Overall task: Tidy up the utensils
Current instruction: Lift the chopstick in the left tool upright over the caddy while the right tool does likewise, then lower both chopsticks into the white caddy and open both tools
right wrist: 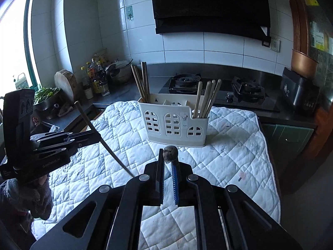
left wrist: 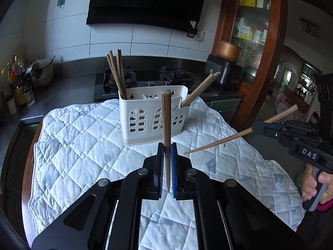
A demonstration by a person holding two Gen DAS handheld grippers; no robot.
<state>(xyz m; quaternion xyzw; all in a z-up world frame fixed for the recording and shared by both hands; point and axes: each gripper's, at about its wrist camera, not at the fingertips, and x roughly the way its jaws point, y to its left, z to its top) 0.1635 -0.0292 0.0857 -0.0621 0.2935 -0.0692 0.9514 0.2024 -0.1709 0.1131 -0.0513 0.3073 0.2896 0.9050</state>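
A white utensil caddy (left wrist: 154, 116) (right wrist: 172, 123) stands on a quilted white cloth (left wrist: 83, 145) (right wrist: 229, 156). Wooden chopsticks stick up from its left compartment (left wrist: 117, 73) (right wrist: 143, 83) and lean out of its right compartment (left wrist: 199, 89) (right wrist: 208, 98). My left gripper (left wrist: 167, 145) (right wrist: 97, 134) is shut on a chopstick (left wrist: 166, 120) (right wrist: 108, 145), held upright in front of the caddy. My right gripper (right wrist: 168, 156) (left wrist: 258, 126) is shut on another chopstick (left wrist: 218, 141) (right wrist: 170, 153), which the right wrist view shows end-on. Both grippers hover above the cloth, short of the caddy.
Behind the table runs a dark counter with a gas stove (left wrist: 145, 79) (right wrist: 218, 91). Bottles (left wrist: 18, 83) (right wrist: 95, 77) and a pot (left wrist: 42, 70) stand at its left, a black cooker (left wrist: 226, 75) (right wrist: 299, 95) at its right. A wooden cabinet (left wrist: 260, 41) rises on the right.
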